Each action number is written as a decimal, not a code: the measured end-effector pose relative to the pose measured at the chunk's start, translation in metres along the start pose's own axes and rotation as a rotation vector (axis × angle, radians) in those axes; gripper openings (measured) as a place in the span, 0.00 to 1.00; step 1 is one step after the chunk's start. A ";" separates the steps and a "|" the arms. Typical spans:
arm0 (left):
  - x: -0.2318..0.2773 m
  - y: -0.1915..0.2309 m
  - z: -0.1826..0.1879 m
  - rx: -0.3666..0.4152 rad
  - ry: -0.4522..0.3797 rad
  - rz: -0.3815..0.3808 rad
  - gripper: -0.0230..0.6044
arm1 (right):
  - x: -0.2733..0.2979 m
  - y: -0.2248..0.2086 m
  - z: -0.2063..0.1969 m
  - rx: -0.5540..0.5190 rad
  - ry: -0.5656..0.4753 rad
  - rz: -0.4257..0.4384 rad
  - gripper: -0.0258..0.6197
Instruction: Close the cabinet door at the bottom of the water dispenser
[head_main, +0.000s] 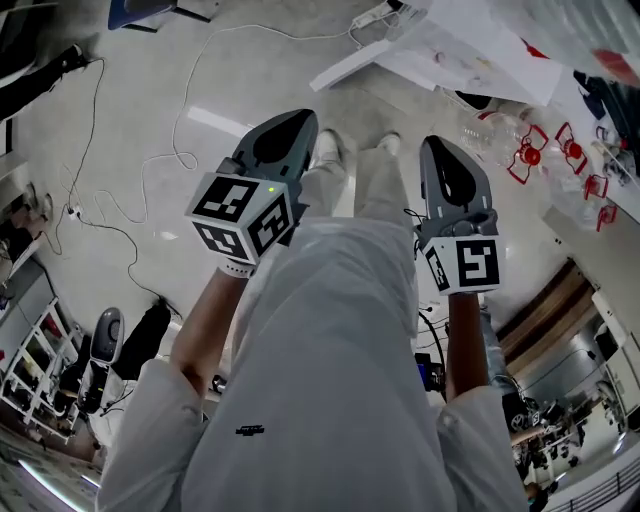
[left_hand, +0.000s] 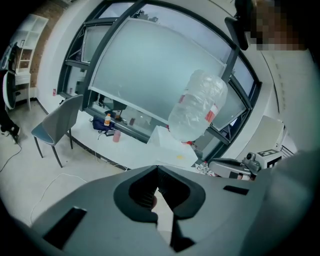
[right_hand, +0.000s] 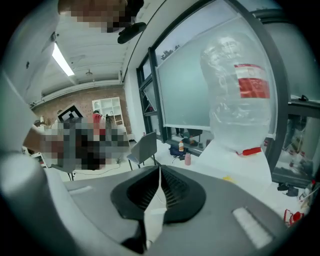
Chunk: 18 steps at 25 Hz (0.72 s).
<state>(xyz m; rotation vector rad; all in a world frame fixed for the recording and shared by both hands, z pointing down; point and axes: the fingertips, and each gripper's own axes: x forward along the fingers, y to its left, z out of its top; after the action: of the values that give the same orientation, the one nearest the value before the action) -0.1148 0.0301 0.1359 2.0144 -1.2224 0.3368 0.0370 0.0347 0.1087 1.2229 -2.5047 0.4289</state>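
The water dispenser is a white box with a clear upturned bottle on top, standing by the window. It also fills the right of the right gripper view, as the dispenser and its bottle. Its bottom cabinet door is hidden below both gripper bodies. My left gripper is shut with nothing between its jaws. My right gripper is likewise shut and empty. In the head view the left gripper and right gripper are held side by side over the person's white trouser legs, apart from the dispenser.
A grey chair stands left of the dispenser, before a low white bench with small bottles. Cables trail over the floor at the left. Clear and red parts lie at the right of the floor.
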 end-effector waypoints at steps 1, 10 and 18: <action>0.004 0.002 0.000 -0.001 0.000 0.000 0.04 | 0.004 0.000 -0.001 -0.011 0.007 0.011 0.07; 0.042 0.035 -0.016 -0.046 0.029 0.034 0.04 | 0.046 -0.007 -0.017 -0.022 0.055 0.090 0.05; 0.079 0.065 -0.046 -0.073 0.096 0.039 0.04 | 0.095 -0.008 -0.041 -0.007 0.076 0.141 0.05</action>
<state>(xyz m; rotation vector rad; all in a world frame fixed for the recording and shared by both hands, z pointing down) -0.1230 -0.0060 0.2417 1.8927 -1.1990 0.3978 -0.0055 -0.0205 0.1856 1.0108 -2.5334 0.4906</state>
